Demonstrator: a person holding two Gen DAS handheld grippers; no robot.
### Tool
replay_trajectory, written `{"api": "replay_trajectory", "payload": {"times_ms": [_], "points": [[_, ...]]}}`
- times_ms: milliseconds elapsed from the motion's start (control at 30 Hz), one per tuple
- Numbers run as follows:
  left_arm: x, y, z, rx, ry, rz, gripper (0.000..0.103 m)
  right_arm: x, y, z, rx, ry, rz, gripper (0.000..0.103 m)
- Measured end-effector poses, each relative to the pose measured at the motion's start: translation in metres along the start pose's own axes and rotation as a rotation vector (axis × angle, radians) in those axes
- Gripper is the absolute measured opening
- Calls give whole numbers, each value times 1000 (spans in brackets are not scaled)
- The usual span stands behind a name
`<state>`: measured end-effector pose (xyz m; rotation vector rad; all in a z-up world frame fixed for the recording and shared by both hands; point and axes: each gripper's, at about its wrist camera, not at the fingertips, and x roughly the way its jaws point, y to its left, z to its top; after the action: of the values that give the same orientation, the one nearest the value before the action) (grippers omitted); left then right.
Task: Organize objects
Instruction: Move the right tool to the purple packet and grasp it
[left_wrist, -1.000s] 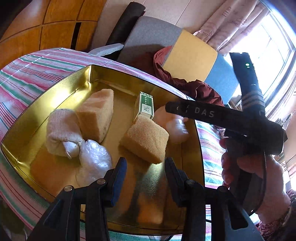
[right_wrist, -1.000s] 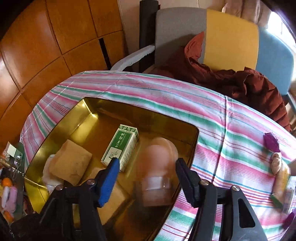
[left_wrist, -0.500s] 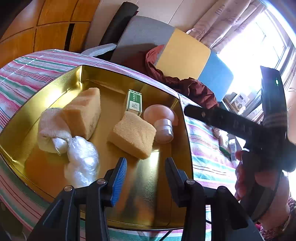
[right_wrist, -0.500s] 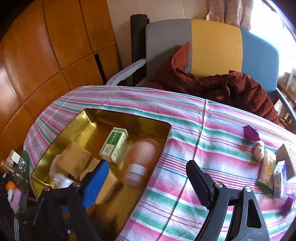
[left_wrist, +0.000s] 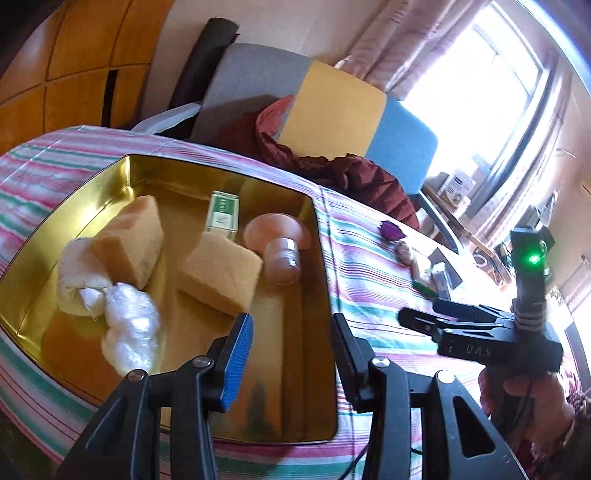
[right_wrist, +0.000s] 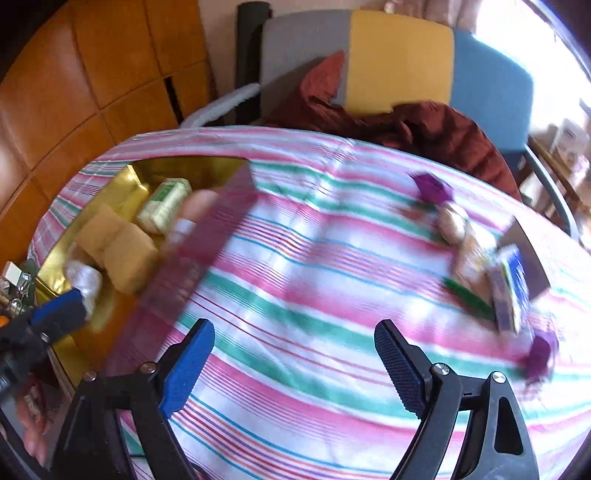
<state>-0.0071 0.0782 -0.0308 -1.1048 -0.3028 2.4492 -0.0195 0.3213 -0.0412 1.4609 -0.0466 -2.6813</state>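
- Blue-padded right gripper (right_wrist: 293, 363): jaws spread wide with nothing between them, having just been opening; poised over bare striped tablecloth (right_wrist: 295, 288).
- Left gripper (left_wrist: 291, 354): jaws part-way apart and gripping nothing, hovering over the near end of the gold tin (left_wrist: 321, 236).
- Gold tin, contents: pink mushroom-shaped bottle (left_wrist: 279, 251) lying on its side against the right wall; green-and-white carton (left_wrist: 221, 212) just behind it; two tan sponges (left_wrist: 219, 273) (left_wrist: 129, 240); cloth bundle (left_wrist: 79, 277) touching a crumpled clear bag (left_wrist: 129, 336).
- Loose items not yet sorted, well to the right of the tin: purple folded piece (right_wrist: 432, 188), pale rounded lump (right_wrist: 452, 223) just beside it, blue-and-white carton (right_wrist: 508, 291) with a green stick-like item (right_wrist: 469, 297) at its foot, second purple piece (right_wrist: 541, 354) near the table edge (this view is motion-blurred, so finer identification is not possible).
- Step in hand, as judged: reach to the loose cluster for the next pick.
- Handling advice: keep the jaws wide until they straddle one item only; the lump, carton and green item lie crowded together, so come in from the open tablecloth side; the second purple piece stands apart and looks the cleanest grasp.
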Motion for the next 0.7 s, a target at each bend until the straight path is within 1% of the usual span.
{"api": "replay_trajectory", "payload": {"times_ms": [100,233,300,367,433,500,567,633,700], "points": [[0,-10,-5,24,13,-10,43,-7,-47,-11,84,17,-60,89],[2,-23,-10,53,29,-22,43,-25,-108,-20,177,-7,-167,89],[-1,-29,-13,72,27,-27,43,-34,-134,-20,212,-25,-225,89],[-2,-37,-15,94,29,-27,43,-40,-156,-18,230,-42,-272,93],[-3,-43,-17,113,32,-32,43,-42,-175,-17,238,-52,-308,93],[-2,-51,-19,133,42,-34,43,-37,-192,-17,252,-45,-317,93],[-2,-58,-20,157,48,-37,43,-30,-207,-22,283,-32,-303,93],[0,-66,-22,180,57,-33,43,-22,-219,-29,330,-31,-265,92],[3,-73,-24,198,68,-35,43,-15,-225,-38,378,-34,-206,90]]}}
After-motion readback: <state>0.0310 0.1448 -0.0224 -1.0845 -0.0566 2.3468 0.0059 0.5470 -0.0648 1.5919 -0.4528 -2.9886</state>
